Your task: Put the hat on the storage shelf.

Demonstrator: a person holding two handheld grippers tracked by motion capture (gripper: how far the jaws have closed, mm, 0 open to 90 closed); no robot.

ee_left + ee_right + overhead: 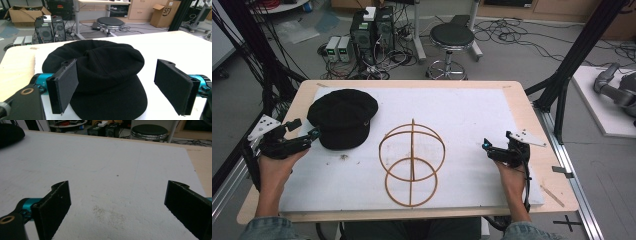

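A black cap lies near the table's far left corner on the white mat, and a wire frame stands mid-mat toward the near edge. The left gripper sits by the left edge, jaws wide apart, empty, either side of the cap's brim. The right gripper rests near the right edge, also wide open and empty

Even, soft indoor light; faint shadows; white mat overexposed in left gripper view; slight overall softness.
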